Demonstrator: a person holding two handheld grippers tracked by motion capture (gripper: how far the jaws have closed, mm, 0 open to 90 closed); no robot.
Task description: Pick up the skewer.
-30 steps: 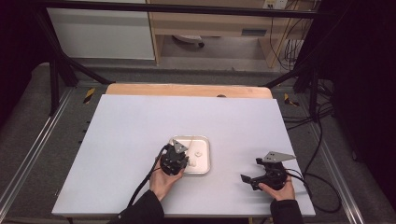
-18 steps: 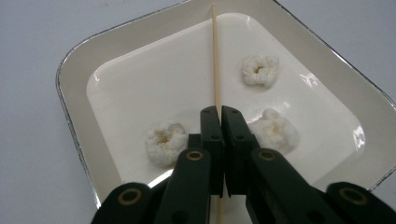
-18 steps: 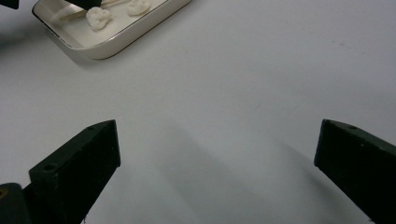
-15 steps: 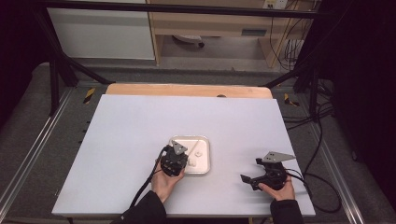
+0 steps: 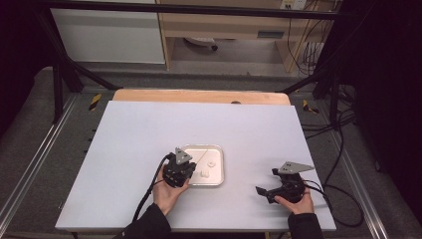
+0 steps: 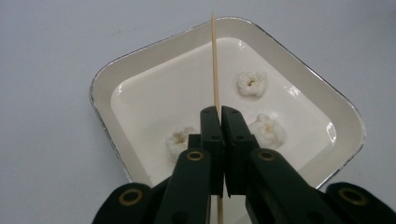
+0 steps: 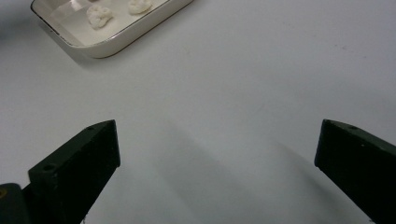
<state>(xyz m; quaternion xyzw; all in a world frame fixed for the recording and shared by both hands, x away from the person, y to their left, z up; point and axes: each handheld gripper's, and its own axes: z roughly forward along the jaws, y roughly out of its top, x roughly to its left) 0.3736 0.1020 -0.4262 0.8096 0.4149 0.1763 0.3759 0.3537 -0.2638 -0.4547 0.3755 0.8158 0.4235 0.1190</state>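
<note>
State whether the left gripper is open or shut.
Shut: the left gripper has its jaws pressed together on the thin wooden skewer over the tray.

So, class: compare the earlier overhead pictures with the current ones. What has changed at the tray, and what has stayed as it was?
The left gripper has just been closing its jaws and now pinches the wooden skewer over the tray; the hand itself barely shifted. The right gripper stayed open on the table, and the tray and its three white pieces kept their places.
</note>
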